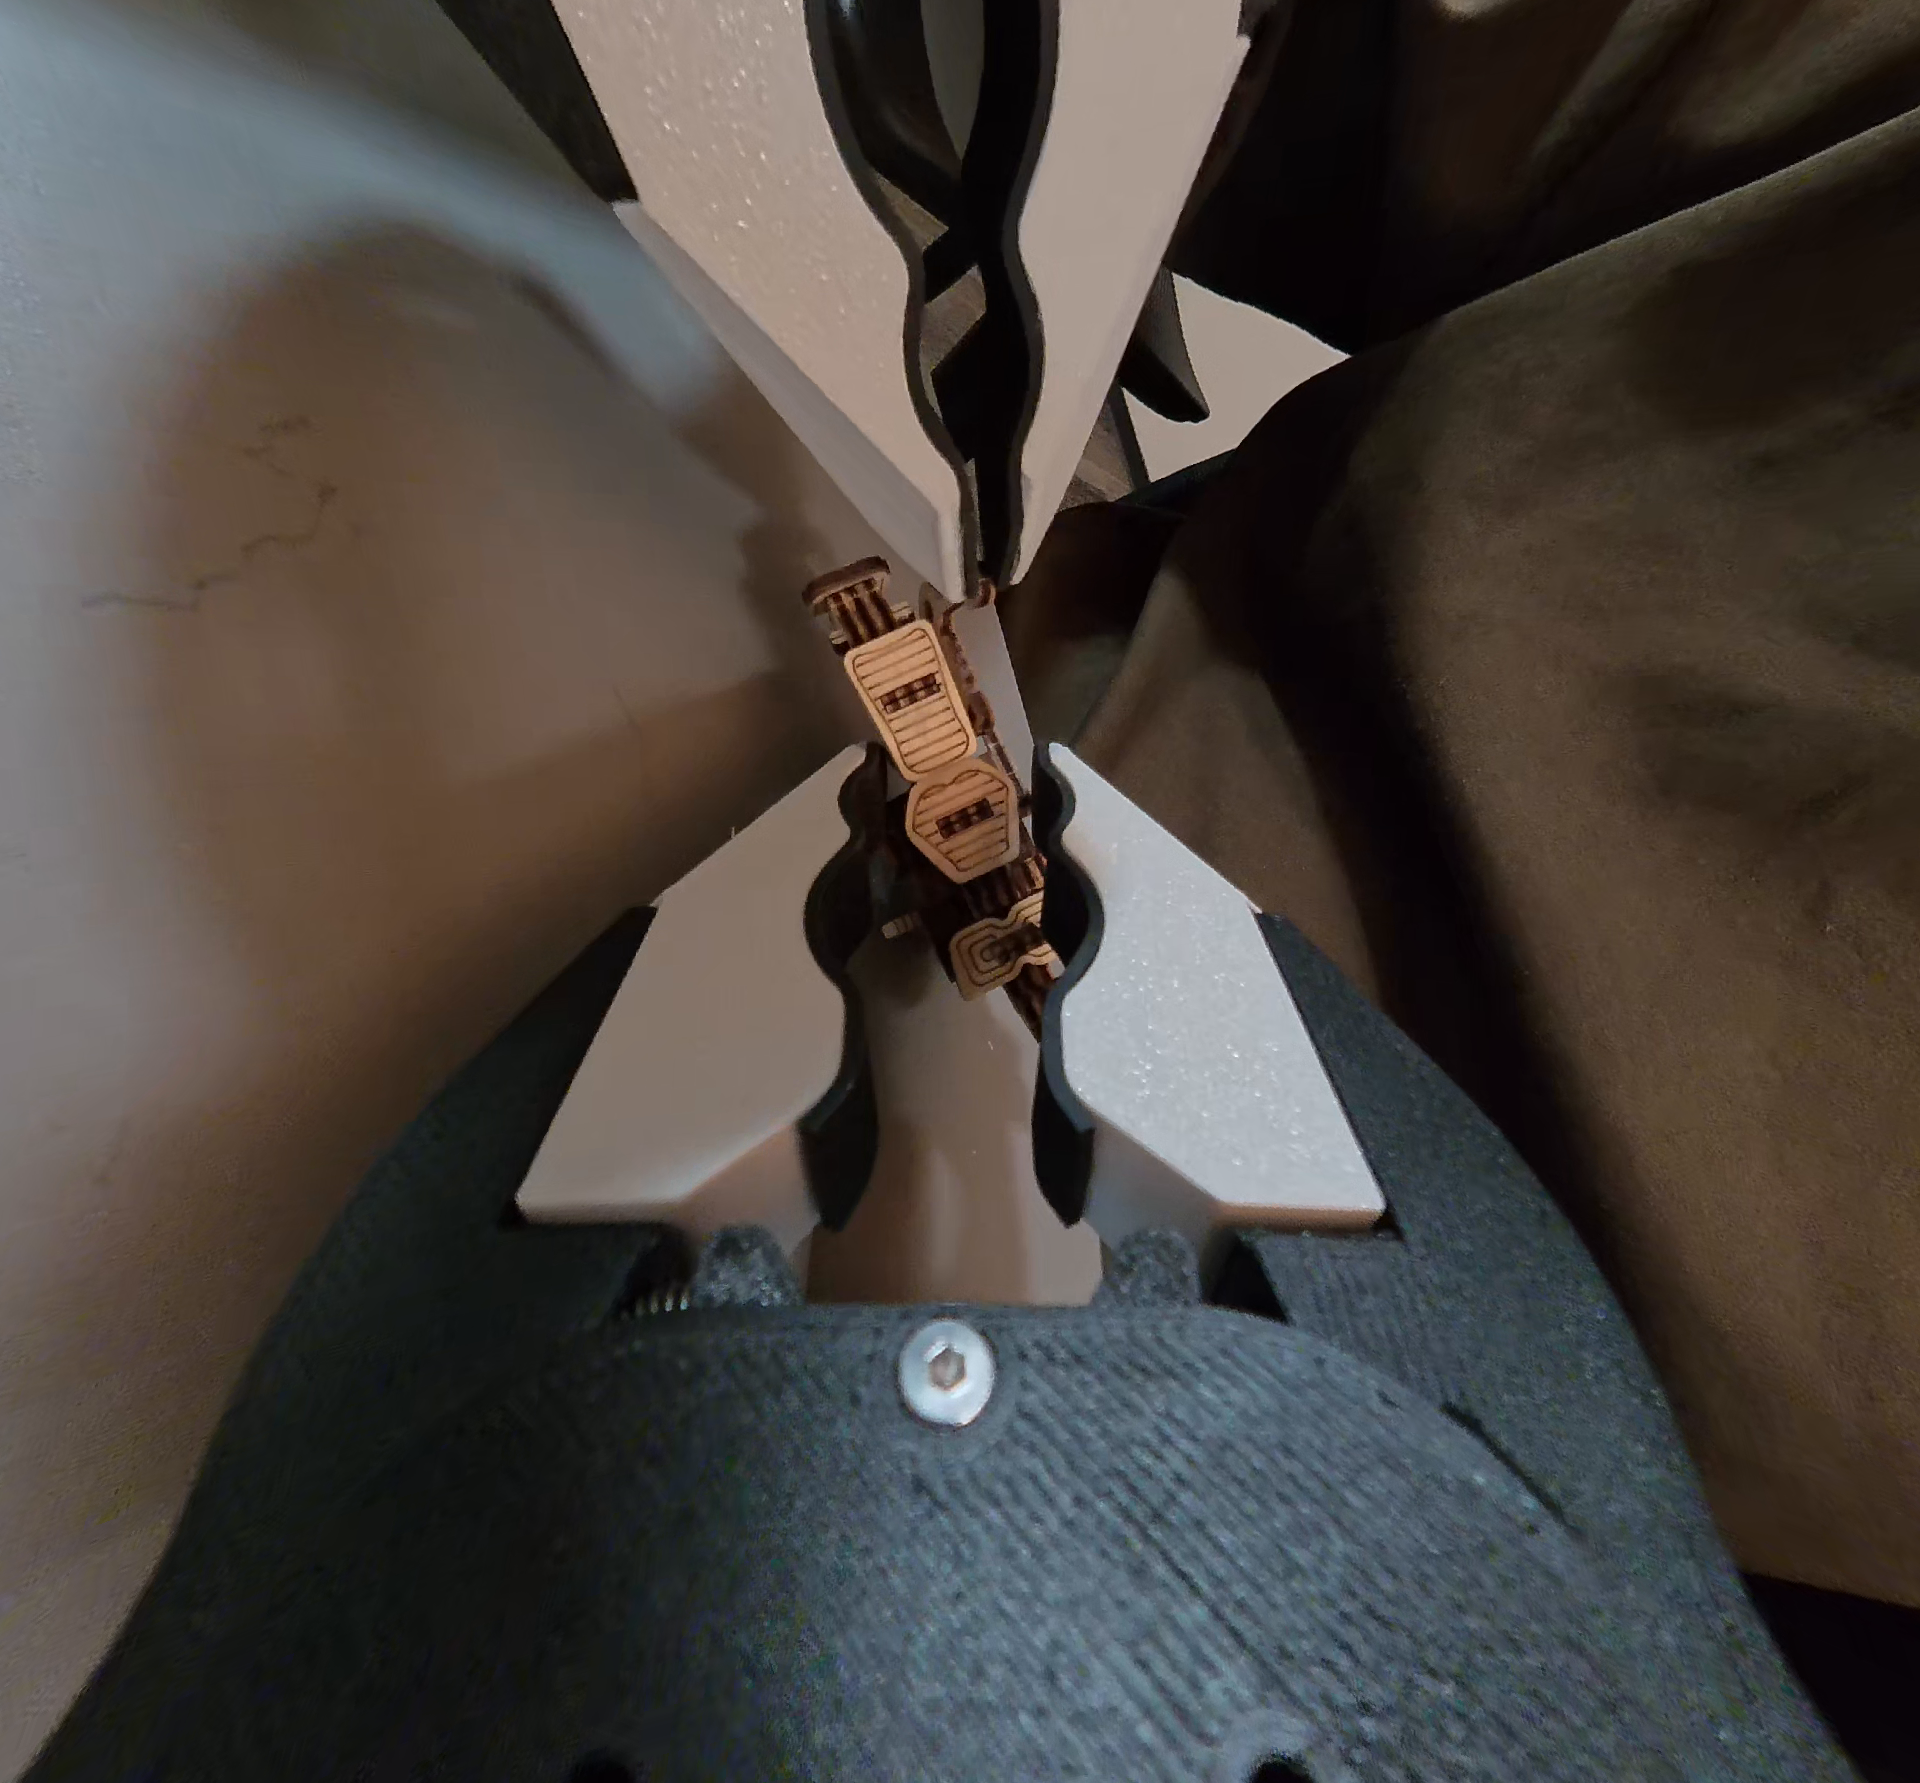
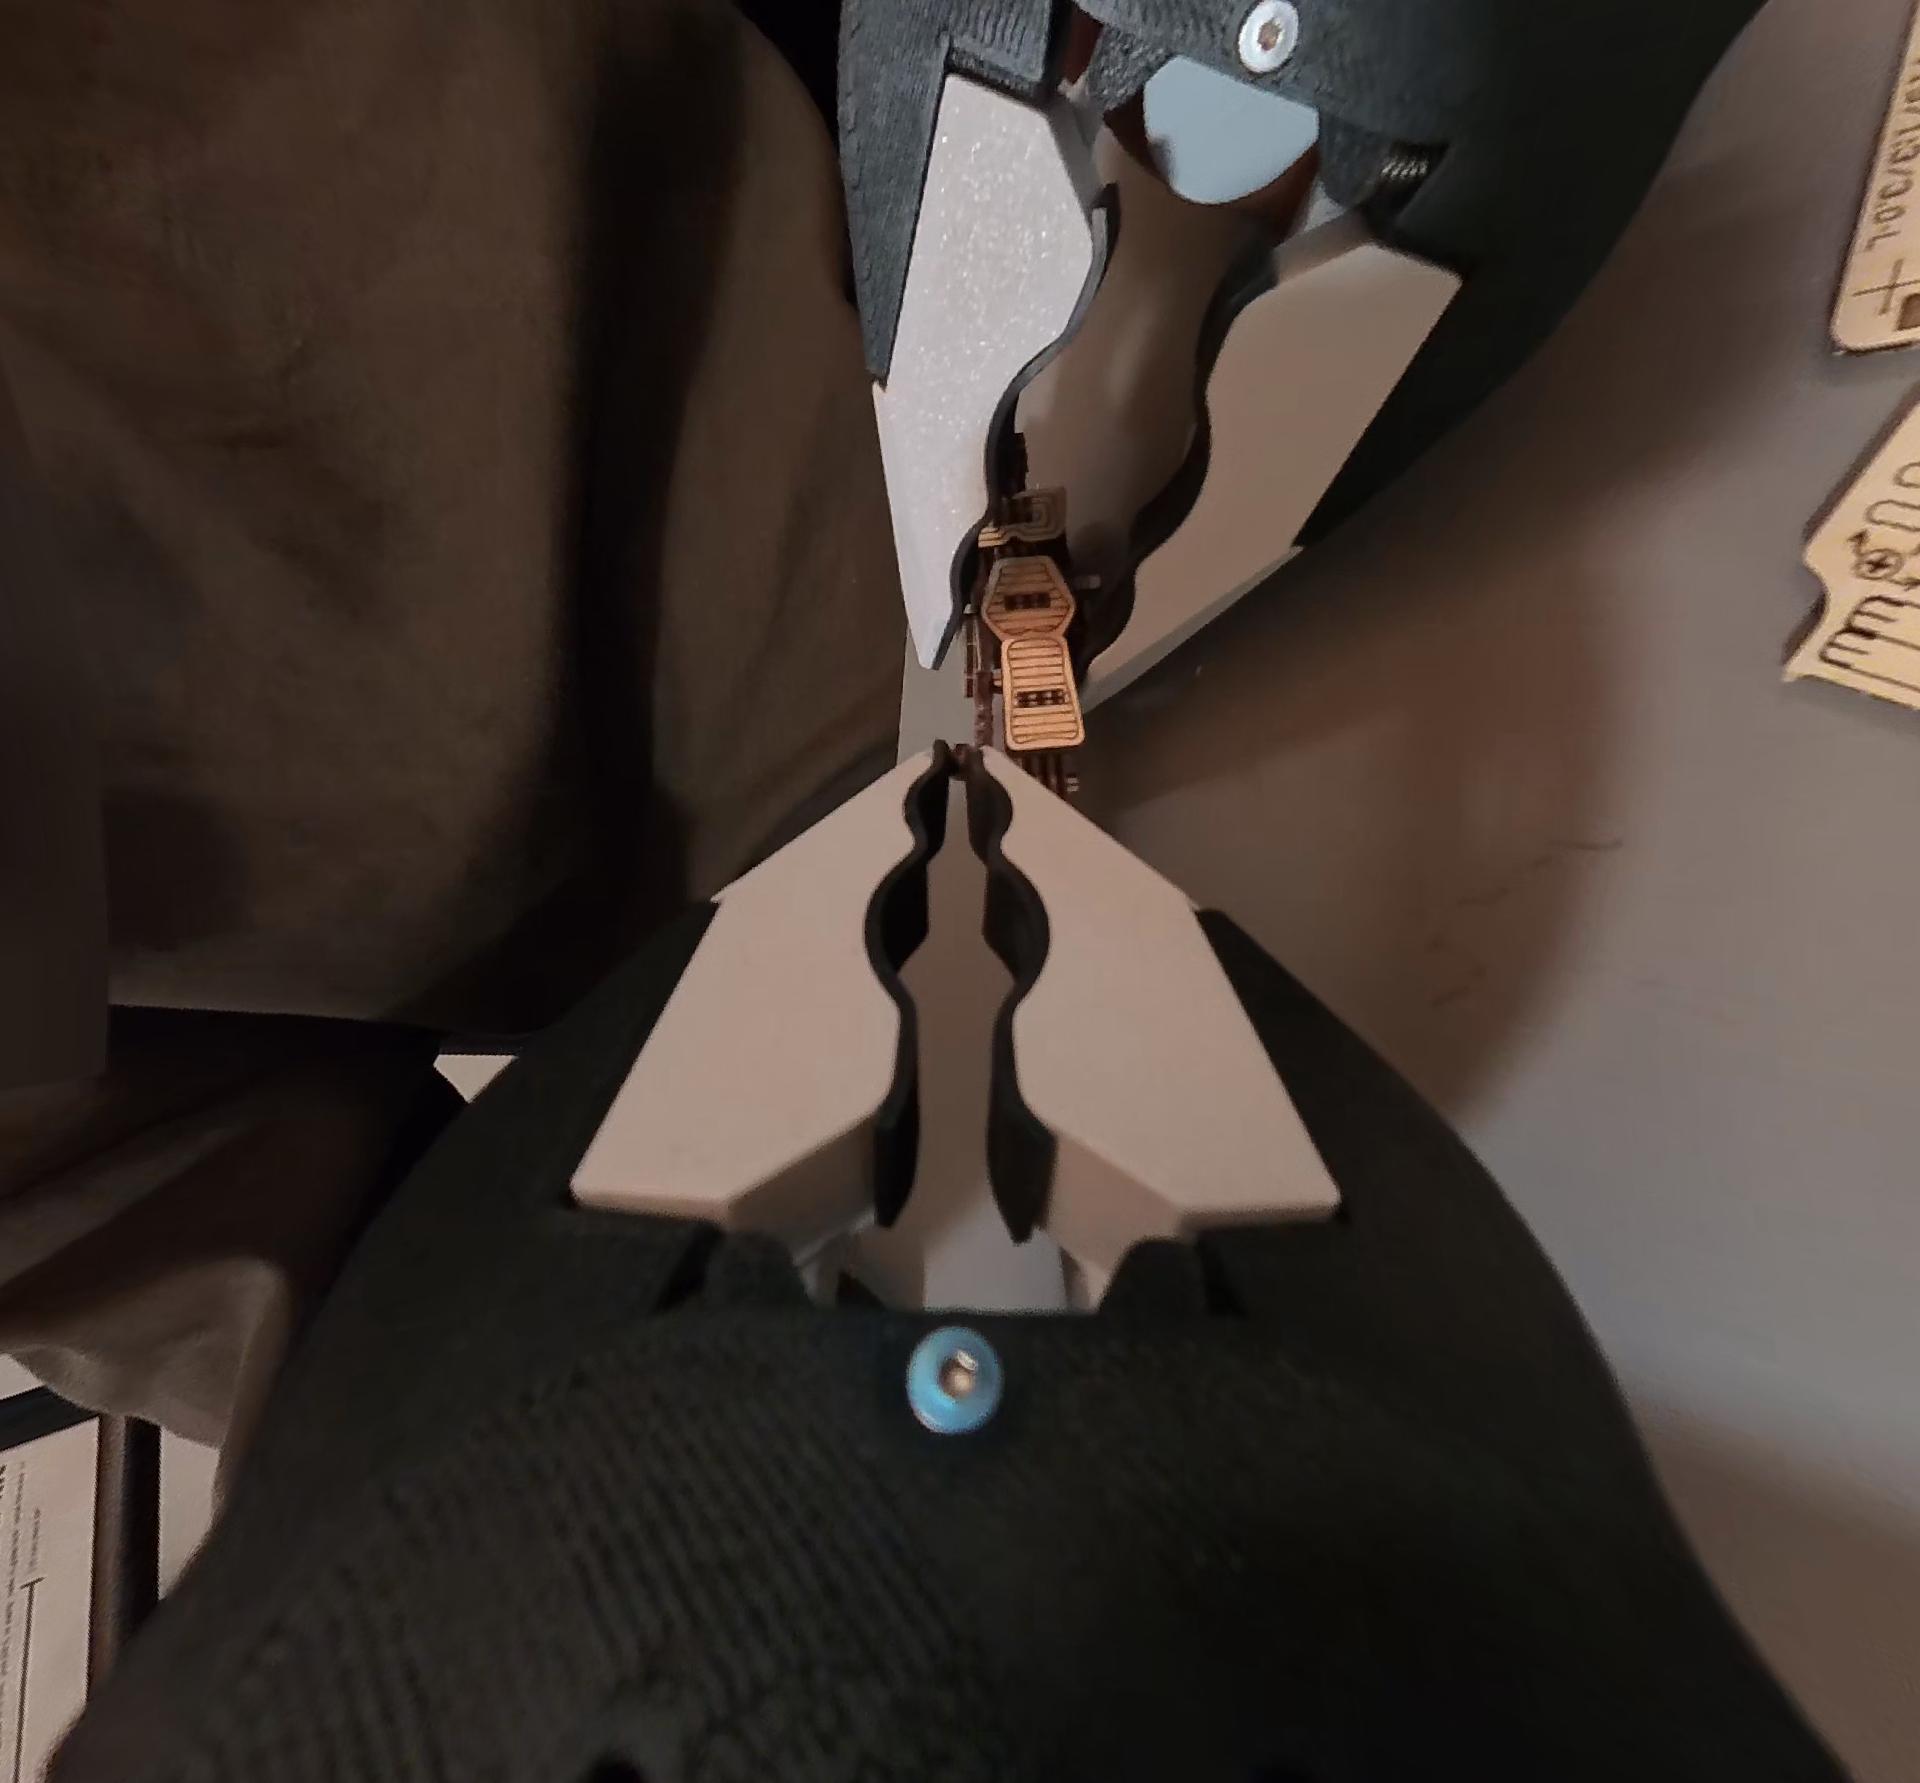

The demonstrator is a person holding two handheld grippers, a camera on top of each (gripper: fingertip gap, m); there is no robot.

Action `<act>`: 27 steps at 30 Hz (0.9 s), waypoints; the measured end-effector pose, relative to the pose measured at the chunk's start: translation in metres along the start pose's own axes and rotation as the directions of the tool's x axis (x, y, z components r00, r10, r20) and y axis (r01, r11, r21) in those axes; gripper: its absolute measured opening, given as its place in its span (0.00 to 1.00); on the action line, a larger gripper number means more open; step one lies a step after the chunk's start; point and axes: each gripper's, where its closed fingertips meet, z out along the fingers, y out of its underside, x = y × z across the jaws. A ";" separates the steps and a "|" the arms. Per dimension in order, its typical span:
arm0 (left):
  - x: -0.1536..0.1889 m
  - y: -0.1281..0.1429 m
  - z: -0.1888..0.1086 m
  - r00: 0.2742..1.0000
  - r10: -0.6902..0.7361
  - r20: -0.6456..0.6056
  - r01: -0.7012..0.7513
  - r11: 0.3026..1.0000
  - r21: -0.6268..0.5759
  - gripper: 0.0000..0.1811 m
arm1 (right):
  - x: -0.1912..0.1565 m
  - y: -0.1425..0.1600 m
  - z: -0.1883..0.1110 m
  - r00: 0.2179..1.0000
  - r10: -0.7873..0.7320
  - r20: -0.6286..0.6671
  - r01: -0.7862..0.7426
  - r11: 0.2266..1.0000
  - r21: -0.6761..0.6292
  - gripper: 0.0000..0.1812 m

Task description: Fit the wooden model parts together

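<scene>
Left gripper (image 1: 956,850) fingers clamp the wooden model (image 1: 940,798) mid-air above the table (image 2: 1558,1006), right gripper (image 2: 961,757) fingers pinched on a tiny part (image 1: 971,595) at its end; off-axis push likely snaps or drops it.

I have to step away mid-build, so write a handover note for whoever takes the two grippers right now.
Left gripper: shut on the wooden model, gripping its lower end between the fingers.
Right gripper: tips pinched together at the model's free end, on what looks like a tiny piece; too small to confirm.
Model: held in the air between both grippers, over a grey table. Wooden sheets lie at the table's right edge.
Done: model body with slatted panels assembled.
Left: seat the piece at the tip, then fit the rest.
</scene>
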 end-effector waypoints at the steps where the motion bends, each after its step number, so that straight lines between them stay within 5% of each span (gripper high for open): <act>1: 0.000 0.000 0.000 1.000 0.000 0.000 0.000 1.000 0.000 0.14 | 0.000 0.000 0.000 1.000 0.002 0.001 -0.002 1.000 0.000 0.00; 27: 0.000 0.000 0.000 1.000 -0.007 -0.006 0.007 1.000 0.000 0.14 | 0.005 -0.003 0.000 0.999 -0.011 -0.031 0.011 1.000 0.022 0.00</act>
